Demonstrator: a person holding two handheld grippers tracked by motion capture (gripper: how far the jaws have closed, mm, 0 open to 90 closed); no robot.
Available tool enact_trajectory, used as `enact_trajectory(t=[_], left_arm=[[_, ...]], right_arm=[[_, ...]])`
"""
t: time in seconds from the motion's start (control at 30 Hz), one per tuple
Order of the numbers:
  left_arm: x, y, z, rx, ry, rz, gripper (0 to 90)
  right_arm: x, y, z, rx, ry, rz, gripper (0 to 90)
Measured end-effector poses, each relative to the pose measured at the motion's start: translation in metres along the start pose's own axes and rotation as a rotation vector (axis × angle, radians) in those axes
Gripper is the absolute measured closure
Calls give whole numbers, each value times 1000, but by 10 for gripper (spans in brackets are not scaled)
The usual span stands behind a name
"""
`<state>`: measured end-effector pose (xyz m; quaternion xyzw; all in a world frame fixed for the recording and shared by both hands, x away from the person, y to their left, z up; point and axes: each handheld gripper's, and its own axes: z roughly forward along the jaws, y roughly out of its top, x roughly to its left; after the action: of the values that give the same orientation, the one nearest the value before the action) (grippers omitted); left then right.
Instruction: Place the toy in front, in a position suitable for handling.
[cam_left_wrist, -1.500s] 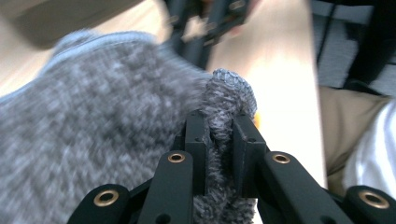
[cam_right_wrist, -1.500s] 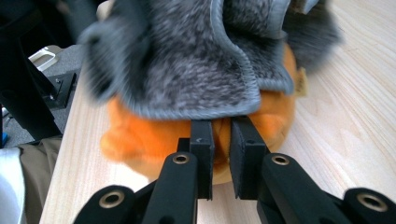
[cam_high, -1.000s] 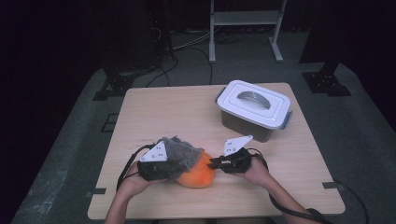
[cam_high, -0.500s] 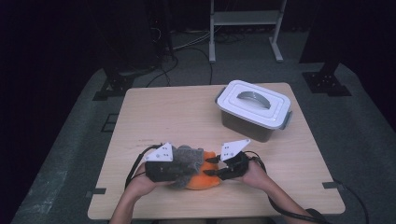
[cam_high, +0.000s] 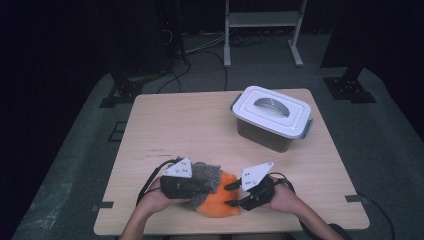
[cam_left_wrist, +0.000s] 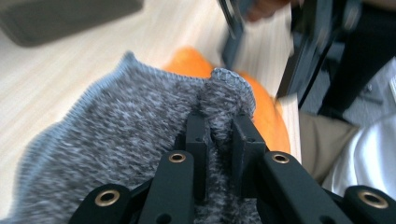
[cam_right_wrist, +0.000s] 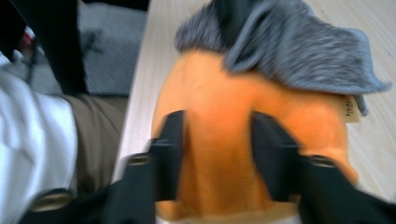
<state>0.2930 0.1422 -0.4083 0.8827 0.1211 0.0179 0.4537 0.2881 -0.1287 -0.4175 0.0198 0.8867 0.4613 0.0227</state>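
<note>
At the near edge of the wooden table (cam_high: 200, 125), two pieces of cloth are lying together – a grey knitted cloth (cam_high: 204, 175) draped partly over an orange fleece cloth (cam_high: 220, 200). The left gripper (cam_high: 200, 186) is pinching a fold of the grey cloth; in the left gripper view its jaws are standing close together with a ridge of grey knit (cam_left_wrist: 222, 112) squeezed between them, and the orange fleece (cam_left_wrist: 261, 107) is showing just behind. The right gripper (cam_high: 231, 195) is sitting at the right side of the orange cloth with its jaws spread – they have just been opening. In the right gripper view the orange fleece (cam_right_wrist: 219, 140) is lying between and beyond the two parted jaws, not pressed by them. A grey box with a white lid (cam_high: 272, 117) is standing well apart at the far right of the table.
</note>
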Motion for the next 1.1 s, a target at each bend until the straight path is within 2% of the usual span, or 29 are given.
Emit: enact_trajectory(t=[0.03, 0.07, 0.1, 0.17, 0.27, 0.33, 0.37, 0.4, 0.43, 0.47, 0.53, 0.57, 0.6, 0.7, 0.77, 0.8, 0.83, 0.87, 0.9, 1.0, 1.07, 1.1], left_arm=[[1, 0, 0, 0, -11, -4, 795], [1, 0, 0, 6, -29, -4, 795], [0, 0, 0, 6, -49, 1, 796], [0, 0, 0, 5, -56, 1, 795], [1, 0, -1, -5, -74, 0, 795], [2, 1, -5, -21, -49, 4, 795], [3, 4, -10, -39, -18, 10, 795], [3, 4, -10, -39, -18, 10, 795], [3, 6, -13, -35, 9, 19, 795], [4, 8, -16, -37, 29, 21, 795], [6, 10, -20, -33, 66, 25, 795], [7, 9, -22, -35, 83, 21, 794], [7, 9, -23, -33, 91, 17, 794], [9, 7, -21, -31, 87, 10, 794], [7, 9, -13, -38, 57, 13, 794], [7, 9, -13, -38, 57, 13, 794], [5, 14, -6, -46, 33, 20, 794], [5, 14, -6, -46, 33, 20, 794], [3, 20, 1, -67, 0, 30, 794], [2, 26, 4, -51, -1, 53, 794], [4, 27, 4, -51, 5, 53, 794], [7, 23, 1, -42, 31, 45, 794]], right_arm=[[-5, -1, -5, -43, 3, 43, 362], [-11, -1, -7, -65, -21, 92, 317], [-21, -4, -8, -74, -81, 161, 274], [-24, -5, -5, -66, -94, 179, 261], [-26, -10, 14, 9, -67, 232, 263], [-25, -14, 18, 4, -68, 242, 366], [-24, -11, 13, 18, -90, 208, 503], [-24, -11, 13, 18, -90, 208, 503], [-22, -8, 7, 28, -109, 157, 563], [-22, -8, 7, 28, -109, 157, 563], [-19, -6, 4, 40, -136, 105, 586], [-16, -3, -1, 51, -164, 44, 593], [-16, -3, -1, 51, -164, 44, 593], [-12, 4, -12, 80, -201, -37, 592], [-12, 6, -14, 73, -200, -35, 592], [-12, 6, -14, 73, -200, -35, 592], [-11, 6, -9, 66, -205, -35, 592], [-11, 6, -9, 66, -205, -35, 592], [-10, 8, -5, 44, -202, -37, 591], [-8, 10, -3, 40, -194, -58, 592], [-8, 10, -4, 53, -202, -77, 595], [-8, 7, -8, 56, -204, -85, 604]])
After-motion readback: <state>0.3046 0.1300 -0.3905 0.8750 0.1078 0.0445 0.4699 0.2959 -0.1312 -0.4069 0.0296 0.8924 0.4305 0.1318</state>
